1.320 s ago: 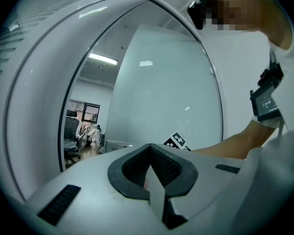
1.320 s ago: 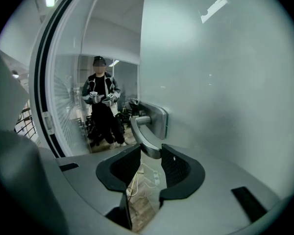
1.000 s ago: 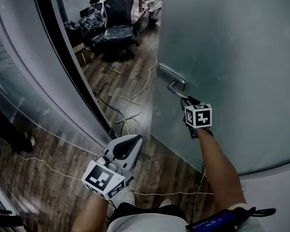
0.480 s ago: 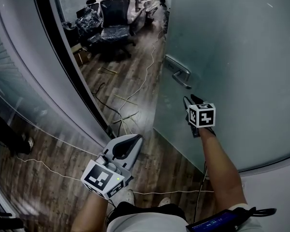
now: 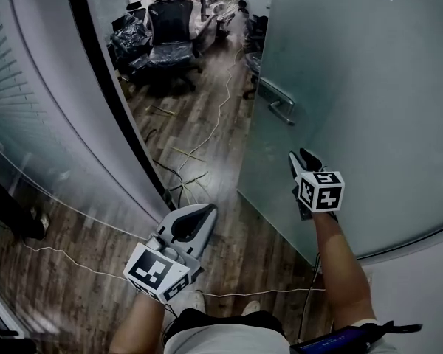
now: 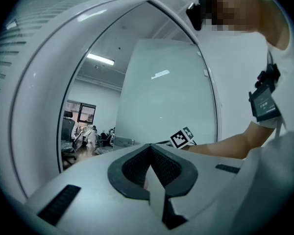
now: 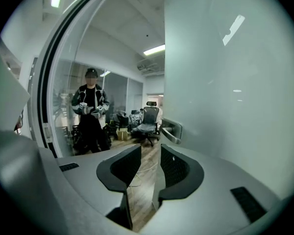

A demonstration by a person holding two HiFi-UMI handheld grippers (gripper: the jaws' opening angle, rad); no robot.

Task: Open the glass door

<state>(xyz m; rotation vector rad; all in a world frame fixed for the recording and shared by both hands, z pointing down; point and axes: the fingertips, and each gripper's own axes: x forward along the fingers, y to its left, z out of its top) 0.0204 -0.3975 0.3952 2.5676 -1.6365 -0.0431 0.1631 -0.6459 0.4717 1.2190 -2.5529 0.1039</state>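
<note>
The frosted glass door [image 5: 369,102] stands ajar at the right, its metal lever handle [image 5: 280,102] near the free edge. My right gripper [image 5: 302,160] hangs short of the handle, below it and apart from it, open with nothing between its jaws. In the right gripper view the handle [image 7: 170,130] sits just beyond the right gripper [image 7: 149,163], up and to the right. My left gripper [image 5: 206,212] is low by my body, pointing at the doorway, jaws together. The left gripper [image 6: 151,169] holds nothing, and the door [image 6: 161,97] stands ahead of it.
A dark door frame [image 5: 111,87] and a curved glass wall [image 5: 37,116] bound the opening on the left. Cables [image 5: 207,135] trail across the wooden floor through the gap. Office chairs [image 5: 170,28] stand in the room beyond. A person's figure [image 7: 90,114] shows at the glass partition.
My right gripper has come off the handle, drawing back and rising. The door has swung further open, its handle moving away. The left gripper has stayed put.
</note>
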